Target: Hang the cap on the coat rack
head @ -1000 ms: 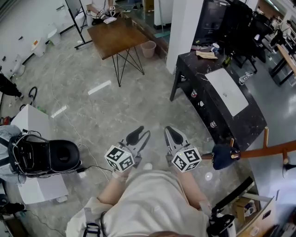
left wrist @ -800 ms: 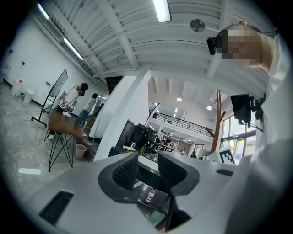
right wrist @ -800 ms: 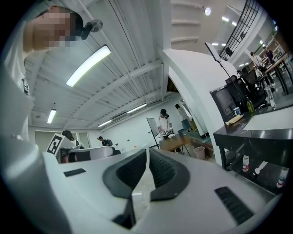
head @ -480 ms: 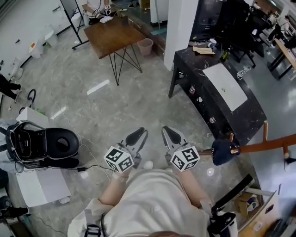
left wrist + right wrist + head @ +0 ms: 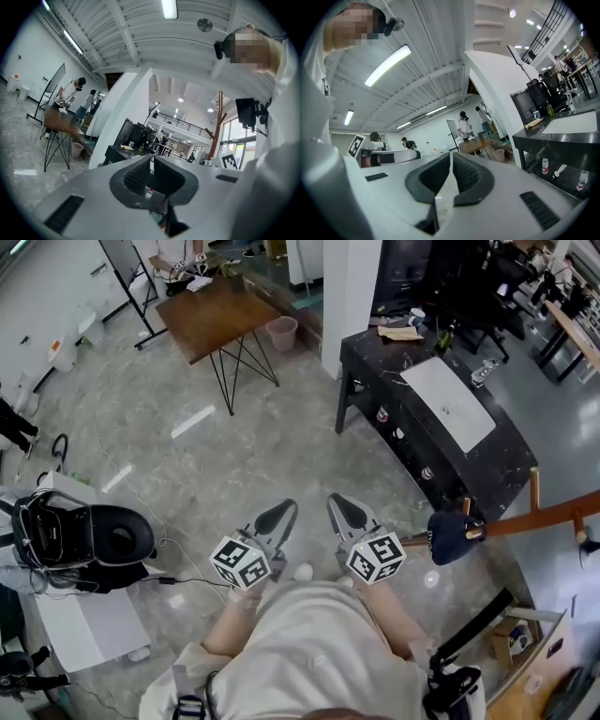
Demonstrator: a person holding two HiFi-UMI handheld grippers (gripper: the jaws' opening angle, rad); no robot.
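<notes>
A dark navy cap [image 5: 448, 536] hangs on the tip of a wooden coat rack arm [image 5: 548, 517] at the right of the head view. Both grippers are held close to the person's body, pointing away over the floor, well left of the cap. My left gripper [image 5: 277, 516] is shut, its pads together with nothing between them [image 5: 151, 165]. My right gripper [image 5: 343, 510] is also shut and empty [image 5: 451, 163]. The rack's wooden post [image 5: 216, 125] shows far off in the left gripper view.
A black marble counter [image 5: 424, 441] with a white sink stands ahead on the right, by a white pillar [image 5: 343, 292]. A brown table [image 5: 217, 315] and a pink bin [image 5: 281, 332] are further off. A black seat with cables [image 5: 89, 542] sits at the left.
The left gripper's jaws have closed from a clear gap to shut. The right gripper stays shut. The head view has shifted slightly; the cap stays on the rack arm.
</notes>
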